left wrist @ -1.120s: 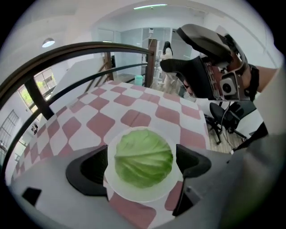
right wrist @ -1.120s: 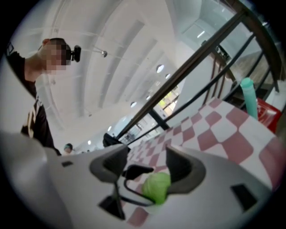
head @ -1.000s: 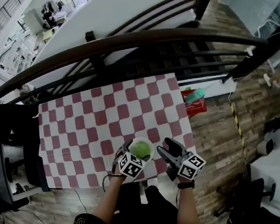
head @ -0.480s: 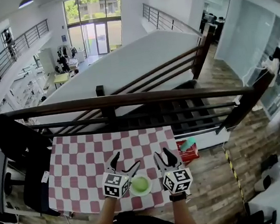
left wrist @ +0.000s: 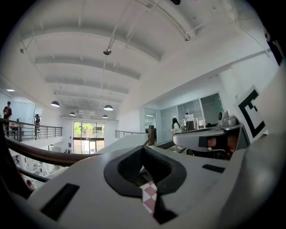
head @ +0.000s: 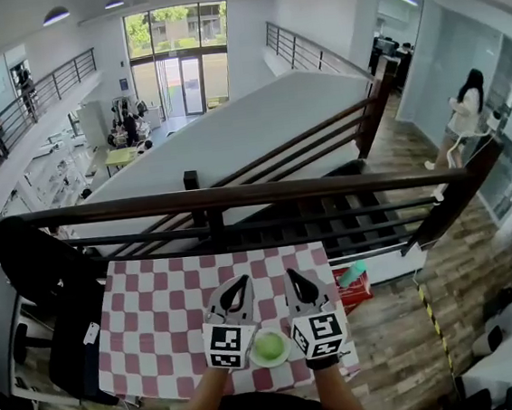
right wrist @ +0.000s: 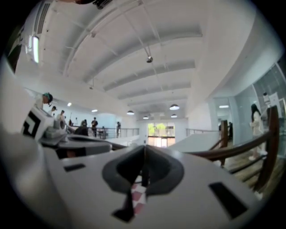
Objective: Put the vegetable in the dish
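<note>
The green vegetable (head: 270,344) lies in the white dish (head: 271,364), near the front edge of the bench (head: 159,319). The left gripper (head: 239,283) and right gripper (head: 293,277) hang above it, one at each side. Their fingers have just been closing and are together, with nothing between them. The task looks done. A careless lowering of a hand could push the dish off the edge.

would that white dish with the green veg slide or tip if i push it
The dish looks low and wide, so it would probably slide rather than tip. The checked cloth under it may bunch and drag. The round vegetable nearly fills it and could roll out if jolted.
</note>
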